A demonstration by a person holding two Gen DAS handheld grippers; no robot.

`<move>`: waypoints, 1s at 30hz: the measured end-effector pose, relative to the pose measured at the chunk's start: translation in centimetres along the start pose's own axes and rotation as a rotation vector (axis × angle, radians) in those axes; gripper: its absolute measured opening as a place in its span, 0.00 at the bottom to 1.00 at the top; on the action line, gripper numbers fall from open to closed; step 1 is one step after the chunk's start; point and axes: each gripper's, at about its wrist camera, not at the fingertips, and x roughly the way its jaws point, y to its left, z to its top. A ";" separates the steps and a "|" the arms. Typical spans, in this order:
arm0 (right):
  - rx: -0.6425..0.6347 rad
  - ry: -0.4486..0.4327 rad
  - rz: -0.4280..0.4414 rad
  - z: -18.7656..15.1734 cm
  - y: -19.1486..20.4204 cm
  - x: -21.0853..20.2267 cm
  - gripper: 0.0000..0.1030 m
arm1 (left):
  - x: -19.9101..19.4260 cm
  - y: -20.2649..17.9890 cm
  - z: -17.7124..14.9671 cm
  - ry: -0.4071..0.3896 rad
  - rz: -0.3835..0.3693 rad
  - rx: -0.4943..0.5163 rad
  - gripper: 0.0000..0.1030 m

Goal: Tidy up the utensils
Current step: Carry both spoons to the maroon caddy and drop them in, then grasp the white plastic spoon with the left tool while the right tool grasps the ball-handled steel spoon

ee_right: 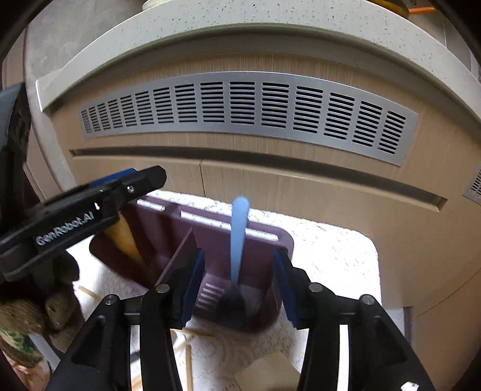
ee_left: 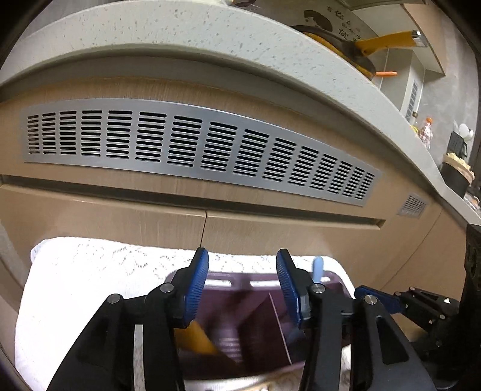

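While both grippers hover over the purple caddy (ee_right: 267,240) on the white cloth (ee_right: 330,255), a blue spoon (ee_right: 239,234) stands in its right compartment. Right gripper (ee_right: 239,290) fingers spread, empty; left gripper (ee_left: 242,285) fingers released above the yellow handle (ee_left: 194,337) in the left compartment.

Wood cabinet (ee_left: 270,237) w/ metal vent (ee_left: 192,141), speckled counter (ee_left: 168,27).

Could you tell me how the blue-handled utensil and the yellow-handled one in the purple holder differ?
The blue-handled utensil stands in the right compartment of the purple holder; the yellow-handled utensil leans in the left one. The blue handle is slim and shows fully; the yellow one is thicker and partly hidden behind the left gripper. The blue one stands free between the right gripper's open fingers. Both sit handle-up.
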 end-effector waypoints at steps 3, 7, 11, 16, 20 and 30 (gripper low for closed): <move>-0.003 -0.016 -0.010 -1.2 -0.2 -1.9 0.60 | -1.6 -0.1 -0.1 -0.008 -0.008 -0.001 0.55; -0.035 -0.015 -0.024 -2.7 -0.8 -4.0 0.77 | -4.6 -1.3 -1.0 -0.014 0.006 0.023 0.68; -0.105 0.039 -0.077 -6.0 -1.4 -5.4 0.83 | -7.2 -2.0 -3.5 -0.003 0.048 0.081 0.83; -0.137 0.104 -0.153 -11.0 -2.4 -6.2 0.85 | -7.6 -3.2 -8.6 0.129 0.021 0.127 0.83; -0.050 0.114 -0.099 -14.8 -4.3 -7.3 0.85 | -7.7 -4.3 -13.1 0.236 -0.027 0.148 0.83; 0.074 0.123 -0.065 -20.2 -5.2 -9.6 0.86 | -7.0 -4.1 -19.0 0.380 -0.051 -0.013 0.52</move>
